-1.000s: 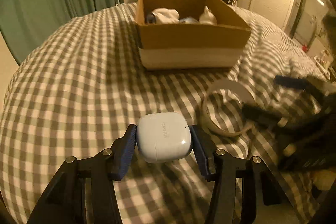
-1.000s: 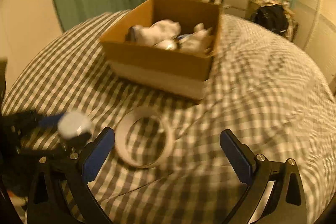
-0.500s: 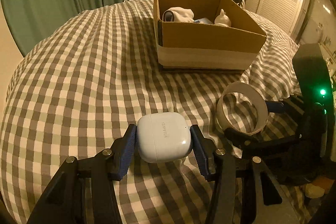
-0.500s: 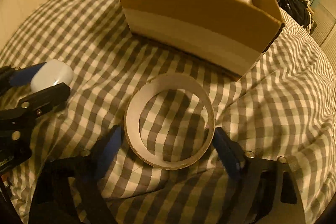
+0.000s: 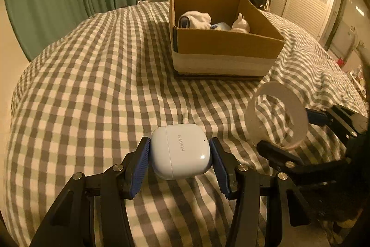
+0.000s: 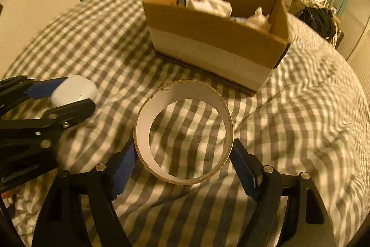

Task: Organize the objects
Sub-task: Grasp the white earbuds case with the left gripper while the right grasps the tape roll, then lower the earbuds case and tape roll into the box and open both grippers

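Left gripper (image 5: 180, 157) clamps the smooth, likely slippery earbud case (image 5: 181, 151) by its sides, right gripper (image 6: 183, 164) pinches the light, crushable tape ring (image 6: 183, 140); box (image 5: 227, 48) at one o'clock

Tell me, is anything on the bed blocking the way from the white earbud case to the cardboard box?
Nothing visible does. The left gripper holds the white earbud case, and only bare checked bedspread lies before the open brown cardboard box.

Dim, warm amber light tints both views; fisheye bending darkens the corners, and the right-wrist view's edges are motion-blurred.
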Available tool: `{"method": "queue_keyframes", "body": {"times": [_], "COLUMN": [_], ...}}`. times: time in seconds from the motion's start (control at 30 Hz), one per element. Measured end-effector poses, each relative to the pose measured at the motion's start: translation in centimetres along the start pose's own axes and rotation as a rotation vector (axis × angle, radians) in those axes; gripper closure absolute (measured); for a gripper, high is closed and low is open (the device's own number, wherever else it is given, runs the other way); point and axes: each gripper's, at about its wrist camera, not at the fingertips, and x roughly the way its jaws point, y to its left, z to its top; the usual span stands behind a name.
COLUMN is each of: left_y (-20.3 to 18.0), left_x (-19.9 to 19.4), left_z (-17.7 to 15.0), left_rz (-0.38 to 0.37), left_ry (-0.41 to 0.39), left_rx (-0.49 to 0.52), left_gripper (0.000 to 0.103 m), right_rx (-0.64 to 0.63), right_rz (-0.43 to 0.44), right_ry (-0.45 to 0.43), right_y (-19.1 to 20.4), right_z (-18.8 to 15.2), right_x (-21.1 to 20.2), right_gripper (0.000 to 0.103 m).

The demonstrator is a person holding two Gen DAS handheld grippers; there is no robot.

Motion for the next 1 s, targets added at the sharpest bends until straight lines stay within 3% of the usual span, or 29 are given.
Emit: {"method": "queue_keyframes", "body": {"times": [0.27,0.47,0.77,1.0], "left_y": [-0.5,-1.6,-2.0,-1.7], "left_x": [-3.2,-5.9,-10.1,-9.5], "left_z": [-0.8,0.6,7.0,13.0], "left_rz": [0.009,-0.019,-0.025,-0.012], "left_ry": [-0.024,-0.073,-0.225,-0.298], "left_rx": [0.005,0.032,0.058,0.050], "left_gripper": [0.050,0.050,0.050,0.050], "right_rx": [0.035,0.048,0.042,0.052], "right_rz": [0.013,-0.009,-0.047,-0.055], "right_ry": [-0.077,-0.135,-0.263,-0.360], "right_y": [1.1,0.6,-0.8,-3.0], "right_z": [-1.6,-1.5,2.5,8.2], "right_x": [-5.7,-8.9,-13.5,-15.1], "right_gripper": [0.025,0.025,0.025,0.025]}}
